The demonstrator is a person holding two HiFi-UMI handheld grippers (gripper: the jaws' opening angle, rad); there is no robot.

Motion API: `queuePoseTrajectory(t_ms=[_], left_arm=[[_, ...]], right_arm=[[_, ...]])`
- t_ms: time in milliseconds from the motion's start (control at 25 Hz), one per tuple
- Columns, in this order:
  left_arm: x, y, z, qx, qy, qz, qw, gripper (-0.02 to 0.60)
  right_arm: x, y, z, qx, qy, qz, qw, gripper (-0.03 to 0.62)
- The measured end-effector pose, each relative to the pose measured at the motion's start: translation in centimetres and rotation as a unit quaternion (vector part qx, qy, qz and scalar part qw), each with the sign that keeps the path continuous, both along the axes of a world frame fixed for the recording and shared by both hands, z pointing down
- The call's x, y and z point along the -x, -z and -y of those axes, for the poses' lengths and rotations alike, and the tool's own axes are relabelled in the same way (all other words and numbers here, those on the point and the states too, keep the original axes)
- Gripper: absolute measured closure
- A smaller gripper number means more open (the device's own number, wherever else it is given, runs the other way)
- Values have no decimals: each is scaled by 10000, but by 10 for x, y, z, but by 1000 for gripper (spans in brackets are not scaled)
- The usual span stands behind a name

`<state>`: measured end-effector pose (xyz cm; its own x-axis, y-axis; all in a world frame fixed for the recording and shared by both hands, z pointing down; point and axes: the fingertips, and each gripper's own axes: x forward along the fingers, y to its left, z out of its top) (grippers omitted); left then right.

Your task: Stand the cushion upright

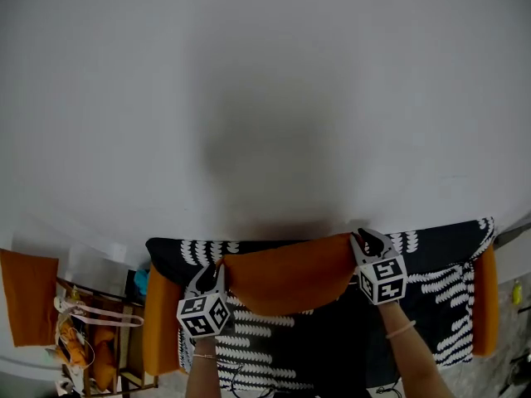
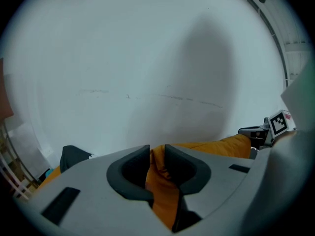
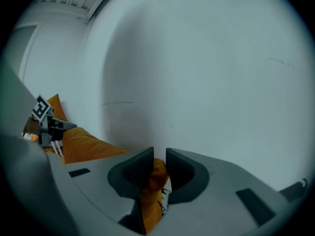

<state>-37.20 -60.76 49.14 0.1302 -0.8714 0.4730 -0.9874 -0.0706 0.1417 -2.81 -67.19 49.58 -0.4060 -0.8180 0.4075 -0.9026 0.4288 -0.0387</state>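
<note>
- The cushion is plain orange, soft and lightly filled. In the head view it shows as a wide band with a nearly straight top edge and a rounded lower edge that bulges down between the two grippers.
- It is held up by its two upper corners in front of a broad white surface. Its top edge lies along the line where that surface meets a black cover with white leaf-like print.
- The left gripper is closed on the cushion's left corner. In the left gripper view a creased fold of orange fabric fills the narrow gap between the dark pads and touches both.
- The right gripper pinches the right corner in the same way. In the right gripper view a bunched knob of the fabric sits tight between its pads.
- Each gripper view shows the cushion's top edge running off towards the other gripper and its marker cube.
- The patterned cover spreads below and to both sides of the cushion, with an orange panel at its left end and another at its right end.
- A soft grey shadow lies on the white surface above the cushion.
- Further left, apart from the cover, are another orange piece and some cluttered shelves.
</note>
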Motion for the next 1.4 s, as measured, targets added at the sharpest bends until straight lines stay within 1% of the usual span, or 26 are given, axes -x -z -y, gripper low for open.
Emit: queuePoseTrajectory(t_ms=[200, 440, 560, 680, 880, 1040, 1240, 1400], left_arm=[[5, -1, 13, 26, 18, -15, 10000, 485], [7, 1, 23, 18, 36, -36, 10000, 474], [10, 4, 26, 2, 73, -119, 9999, 448], [11, 9, 27, -42, 56, -73, 9999, 429], [12, 22, 19, -161, 30, 12, 9999, 420], [5, 33, 10, -278, -15, 58, 9996, 421], [-1, 39, -9, -331, 32, 49, 9994, 422], [-4, 46, -24, -390, 59, 89, 9992, 443]], right_arm=[[3, 1, 12, -37, -69, 74, 9999, 507], [6, 7, 24, -98, -23, 120, 9999, 491], [7, 13, 26, -189, -29, 117, 9997, 490], [6, 21, 25, -275, -21, 128, 9995, 491], [8, 33, 17, -356, 45, 116, 9993, 494], [8, 40, 4, -396, 128, 144, 9990, 499], [12, 45, -17, -400, 310, 171, 9986, 502], [17, 50, -36, -402, 443, 195, 9980, 511]])
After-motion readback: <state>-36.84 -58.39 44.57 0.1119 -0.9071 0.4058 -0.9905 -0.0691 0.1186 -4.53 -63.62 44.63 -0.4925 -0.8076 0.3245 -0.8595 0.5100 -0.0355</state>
